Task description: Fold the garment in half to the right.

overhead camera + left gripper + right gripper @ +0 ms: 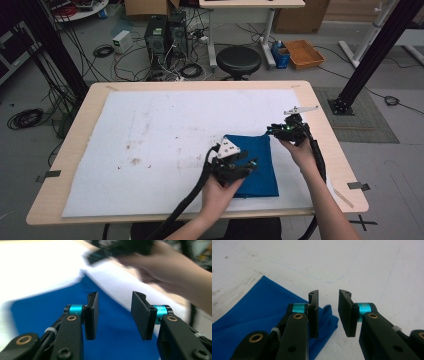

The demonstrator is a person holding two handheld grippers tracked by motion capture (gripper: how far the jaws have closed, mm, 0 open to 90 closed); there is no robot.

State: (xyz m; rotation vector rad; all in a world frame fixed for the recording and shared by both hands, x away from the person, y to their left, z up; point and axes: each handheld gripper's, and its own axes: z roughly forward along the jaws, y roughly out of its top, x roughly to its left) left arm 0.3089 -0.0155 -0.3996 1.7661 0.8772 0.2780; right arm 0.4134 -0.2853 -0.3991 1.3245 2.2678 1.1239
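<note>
A folded blue cloth (260,165) lies flat on the white mat (165,135), right of the middle. My left gripper (248,166) hovers over the cloth's near left part; in the left gripper view its jaws (114,315) stand open above the blue cloth (50,305) with nothing between them. My right gripper (276,131) sits at the cloth's far right corner. In the right gripper view it (328,312) is open, with a corner of the cloth (262,312) under the left jaw and bare mat in the gap.
The mat covers most of a wooden table (75,130) and carries brown stains (134,161) at its left middle. A black stool (238,60) stands past the far edge, among cables and computer cases (165,35). My right hand (160,265) crosses the left gripper view's top.
</note>
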